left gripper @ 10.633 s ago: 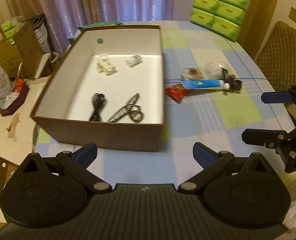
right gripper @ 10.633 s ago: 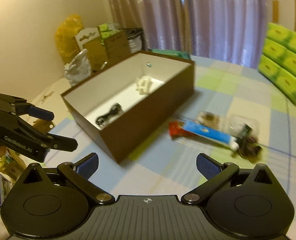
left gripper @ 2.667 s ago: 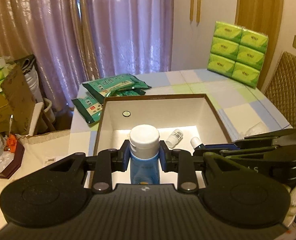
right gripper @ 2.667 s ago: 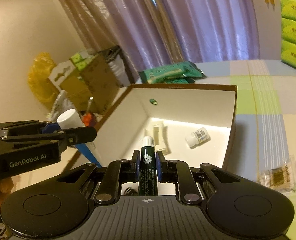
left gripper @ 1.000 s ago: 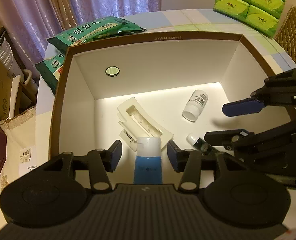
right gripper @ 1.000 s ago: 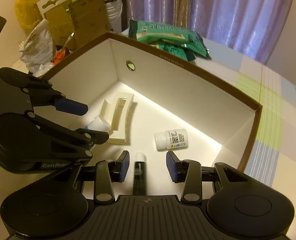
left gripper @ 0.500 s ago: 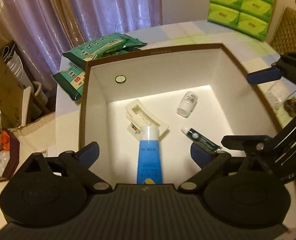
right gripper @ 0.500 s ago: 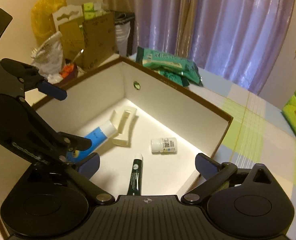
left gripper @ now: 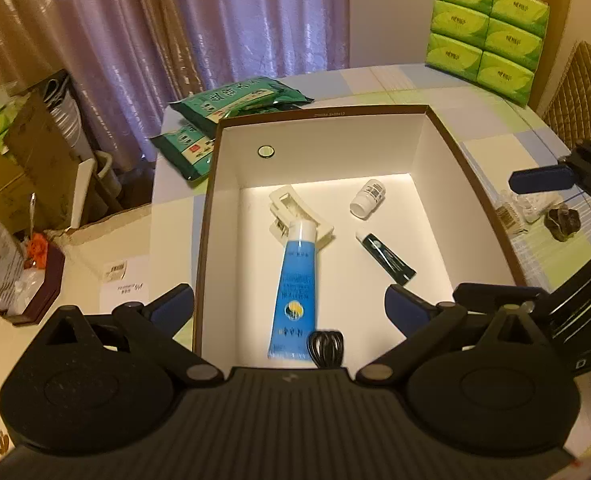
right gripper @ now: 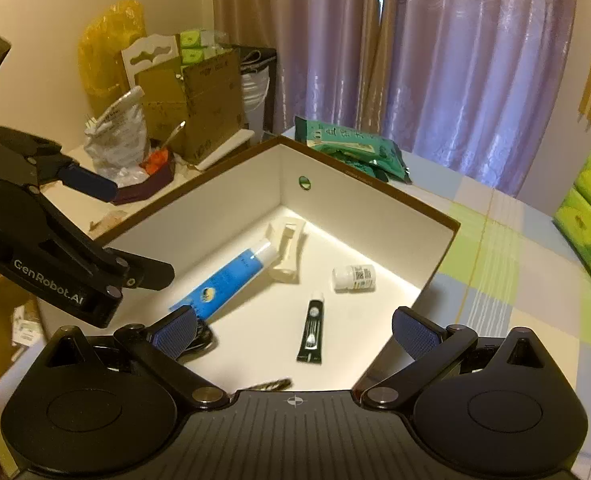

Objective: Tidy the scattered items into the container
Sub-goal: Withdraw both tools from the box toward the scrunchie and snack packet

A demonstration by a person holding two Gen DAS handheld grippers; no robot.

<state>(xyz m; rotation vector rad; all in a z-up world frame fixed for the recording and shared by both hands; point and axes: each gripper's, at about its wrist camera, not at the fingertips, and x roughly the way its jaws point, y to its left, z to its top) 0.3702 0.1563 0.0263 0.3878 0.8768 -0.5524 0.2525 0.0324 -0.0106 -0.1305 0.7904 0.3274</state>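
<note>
Above the box (left gripper: 205, 240), left gripper (left gripper: 289, 306) and right gripper (right gripper: 293, 330) jaws spread wide, empty, blue tube (left gripper: 295, 288) and dark green tube (left gripper: 387, 258) lying inside, white clip (left gripper: 295, 214) and small bottle (left gripper: 367, 198) beyond, loose items (left gripper: 535, 212) on surface farther right.

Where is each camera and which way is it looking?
Left wrist: sits on the left hand-held gripper, looking down into the box; its own open fingers show, plus the right hand-held gripper at the right edge.
Right wrist: sits on the right hand-held gripper, facing the box's far corner; own open fingers show, the left one at left.
Both share: blue tube, dark tube, bottle, clip.
</note>
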